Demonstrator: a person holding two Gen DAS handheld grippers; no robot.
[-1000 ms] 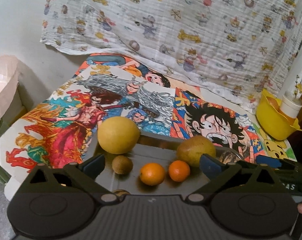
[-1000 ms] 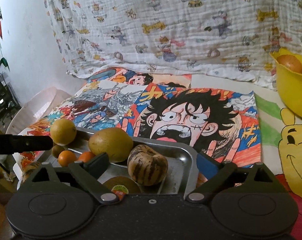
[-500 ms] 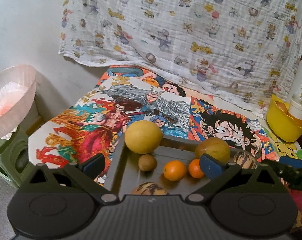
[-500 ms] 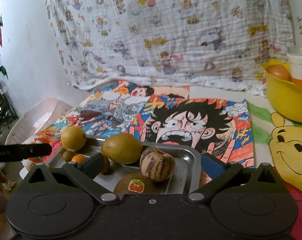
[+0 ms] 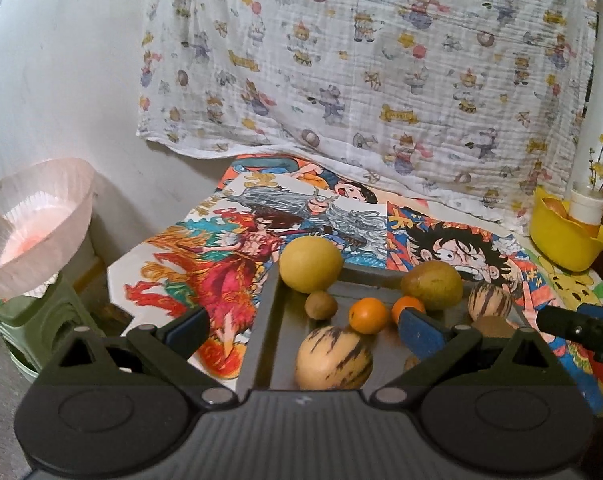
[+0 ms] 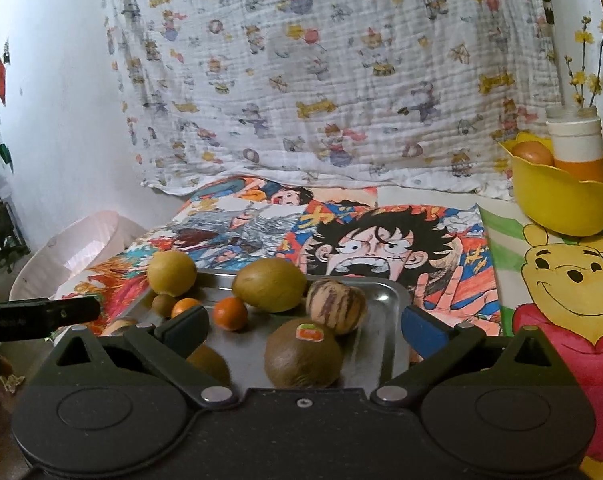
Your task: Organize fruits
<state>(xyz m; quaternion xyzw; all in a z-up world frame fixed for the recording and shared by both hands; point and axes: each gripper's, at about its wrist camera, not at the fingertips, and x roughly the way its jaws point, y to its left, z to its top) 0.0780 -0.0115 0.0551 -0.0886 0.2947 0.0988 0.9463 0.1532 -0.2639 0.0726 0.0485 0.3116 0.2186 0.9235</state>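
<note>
A metal tray [image 5: 261, 320] [image 6: 393, 320] lies on the poster-covered table and holds several fruits. In the left wrist view these are a yellow round fruit [image 5: 311, 264], a greenish fruit [image 5: 431, 284], two small oranges [image 5: 367, 315], a small kiwi [image 5: 320, 305] and two striped melons [image 5: 333, 358]. My left gripper [image 5: 301, 328] is open over the tray's near left corner, holding nothing. My right gripper [image 6: 303, 328] is open wide over the tray's near right end, above a stickered kiwi [image 6: 301, 354] and apart from it. A striped melon [image 6: 335, 306] sits just beyond.
A yellow bowl [image 6: 561, 200] with a fruit and a white jar stands at the back right. A pink basin [image 5: 33, 232] rests on a green stool left of the table. A patterned cloth hangs on the back wall.
Both grippers have drawn back from the tray and risen slightly, so more fruit shows. The left view has swung left, bringing the pink basin in. The fruits have not moved.
</note>
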